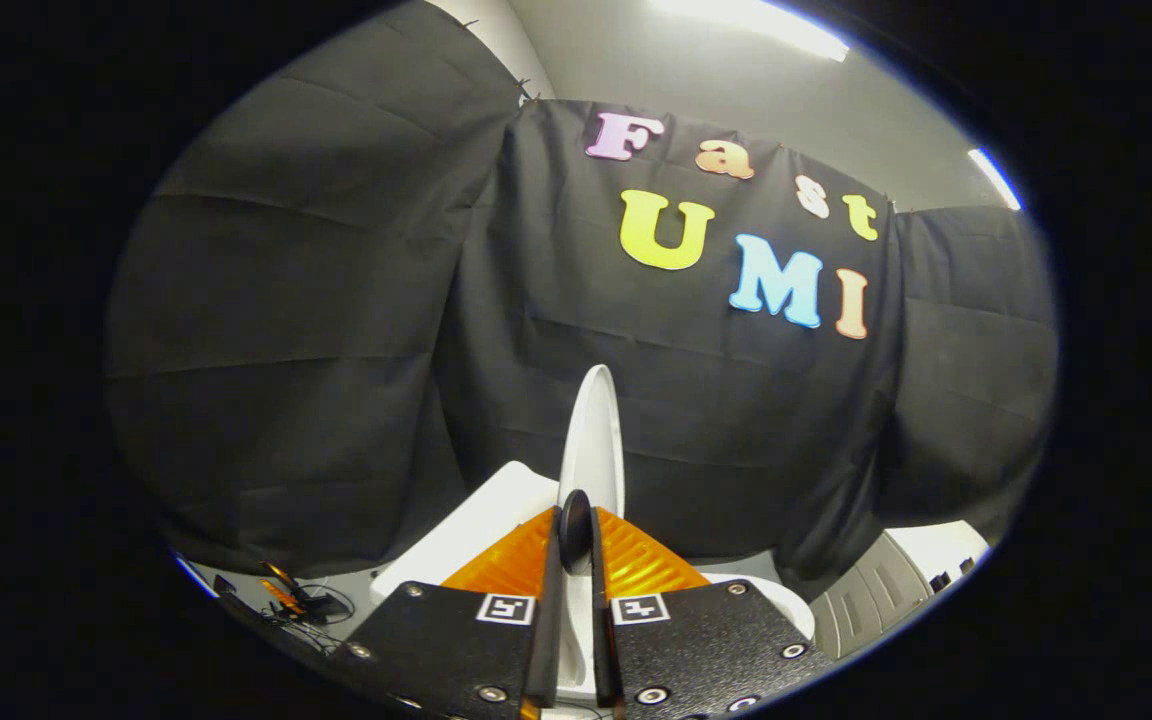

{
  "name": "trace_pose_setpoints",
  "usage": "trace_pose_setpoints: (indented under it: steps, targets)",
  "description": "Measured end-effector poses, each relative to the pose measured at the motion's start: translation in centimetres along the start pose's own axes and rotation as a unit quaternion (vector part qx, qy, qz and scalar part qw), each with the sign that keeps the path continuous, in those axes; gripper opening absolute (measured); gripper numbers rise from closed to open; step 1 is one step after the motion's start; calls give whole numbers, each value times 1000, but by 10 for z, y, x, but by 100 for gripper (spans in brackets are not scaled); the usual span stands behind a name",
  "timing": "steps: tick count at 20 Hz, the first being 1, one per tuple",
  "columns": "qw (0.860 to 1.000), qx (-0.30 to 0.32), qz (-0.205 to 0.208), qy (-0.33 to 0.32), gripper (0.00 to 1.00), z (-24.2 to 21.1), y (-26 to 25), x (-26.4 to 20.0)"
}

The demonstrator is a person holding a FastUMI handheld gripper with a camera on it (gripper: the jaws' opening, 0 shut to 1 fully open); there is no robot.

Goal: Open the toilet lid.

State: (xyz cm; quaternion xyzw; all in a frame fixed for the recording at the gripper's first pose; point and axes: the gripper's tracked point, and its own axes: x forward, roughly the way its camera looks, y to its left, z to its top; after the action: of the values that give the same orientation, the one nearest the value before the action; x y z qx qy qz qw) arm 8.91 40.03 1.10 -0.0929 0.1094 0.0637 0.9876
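hand-held gripper (576, 535) pinching the white toilet lid (593, 440), one finger on each side of its thin edge. fingers nearly together, with just the lid's edge squeezed between them. toilet lid lifted up, standing almost straight, seen edge-on and rising past the fingertips toward the black cloth wall (336, 300). white toilet tank (471, 530) just behind and beside the lid, low down, near the fingers. a curve of the white toilet bowl rim (786, 605) peeking out by the gripper's body on the other side. a small tangle of dark cables with an orange bit (291, 600) lying on the floor, well apart from the toilet. a grey ribbed thing (871, 590) low on the far side, too cut off to name. bright ceiling lights (756, 20) up high above the cloth.
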Motion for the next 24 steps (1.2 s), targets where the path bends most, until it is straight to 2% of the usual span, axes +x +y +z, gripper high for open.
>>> trace_pose_setpoints:
  steps: [3,5,8,11,14,16,20,24]
  targets:
    - [999,36,11,-12,66,5,-12,-20]
    - [995,89,36,-39,95,19,-16,-32]
    - [982,150,84,-80,95,45,-24,-54]
    - [974,161,99,-123,94,71,-55,-83]
    - [974,143,94,-147,94,81,-90,-97]
    - [976,124,76,-159,94,83,-121,-101]
    - [977,120,53,-166,94,72,-181,-97]
    - [977,132,13,-168,94,40,-258,-96]
